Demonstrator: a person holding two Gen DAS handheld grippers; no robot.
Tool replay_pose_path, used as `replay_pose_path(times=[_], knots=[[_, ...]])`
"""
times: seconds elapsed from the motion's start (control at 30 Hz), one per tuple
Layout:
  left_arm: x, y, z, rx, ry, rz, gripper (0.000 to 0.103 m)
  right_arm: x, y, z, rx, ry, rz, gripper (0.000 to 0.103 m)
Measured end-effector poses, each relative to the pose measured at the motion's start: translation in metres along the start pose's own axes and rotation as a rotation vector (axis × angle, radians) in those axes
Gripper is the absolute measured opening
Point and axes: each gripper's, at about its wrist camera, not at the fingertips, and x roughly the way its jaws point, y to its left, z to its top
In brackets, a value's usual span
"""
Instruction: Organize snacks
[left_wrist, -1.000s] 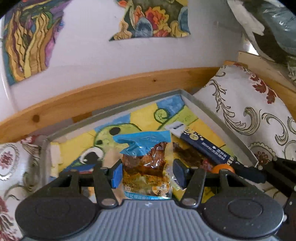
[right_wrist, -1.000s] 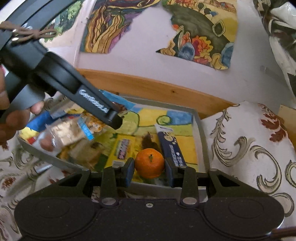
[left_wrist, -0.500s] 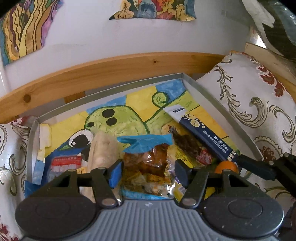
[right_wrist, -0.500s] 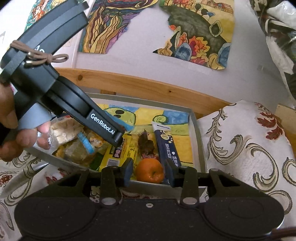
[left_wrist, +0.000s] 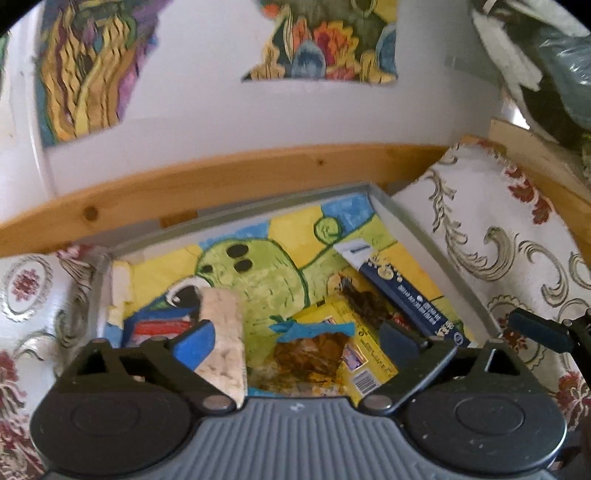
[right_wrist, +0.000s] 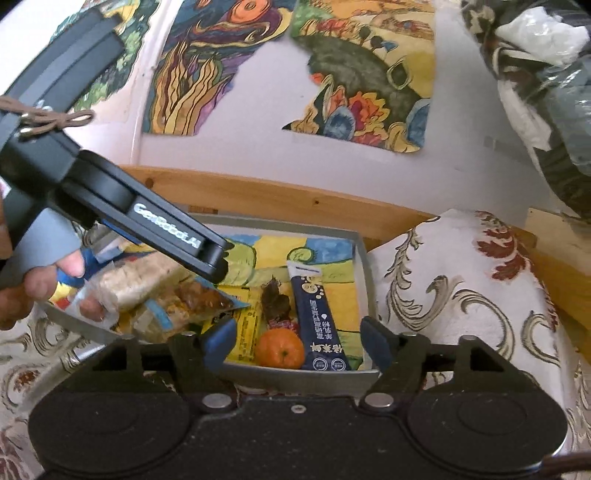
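STEP: release done, snacks in tray (right_wrist: 364, 254) | TOOLS: your left tool (left_wrist: 295, 338) and right tool (right_wrist: 295, 338) both wide, empty | NEXT: locate next loose snack.

grey tray (right_wrist: 364, 254) with a painted liner, holding the snacks: orange mandarin (right_wrist: 279, 348) at the near rim, touching an upright navy sachet (right_wrist: 317, 317); yellow packet (left_wrist: 356, 354) lying flat; clear bag of brown snack, blue-topped (left_wrist: 310, 349); pale puffed-rice bar (left_wrist: 223, 343) at left.
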Motion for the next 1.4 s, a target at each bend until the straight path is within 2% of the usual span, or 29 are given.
replay_pose_path(times=[0.1,0.4,0.6,0.9,1.13,1.4], knots=[[-0.017,0.0,-0.002,-0.002,-0.031,0.013,0.101,-0.013,-0.001,0.001,0.031,-0.014,-0.015,0.091],[-0.065,0.01,-0.014,-0.068,-0.095,0.028,0.102,-0.055,0.005,0.0,0.085,-0.033,-0.022,0.102],[-0.093,0.02,-0.029,-0.118,-0.11,0.034,0.102,-0.082,0.013,0.004,0.102,-0.054,-0.011,0.102],[-0.134,0.042,-0.059,-0.247,-0.126,0.054,0.102,-0.12,0.025,0.01,0.117,-0.091,0.012,0.102],[-0.173,0.053,-0.092,-0.287,-0.195,0.108,0.102,-0.148,0.038,0.007,0.14,-0.099,0.031,0.102],[-0.215,0.058,-0.137,-0.327,-0.237,0.17,0.102,-0.181,0.052,0.001,0.183,-0.097,0.04,0.102]])
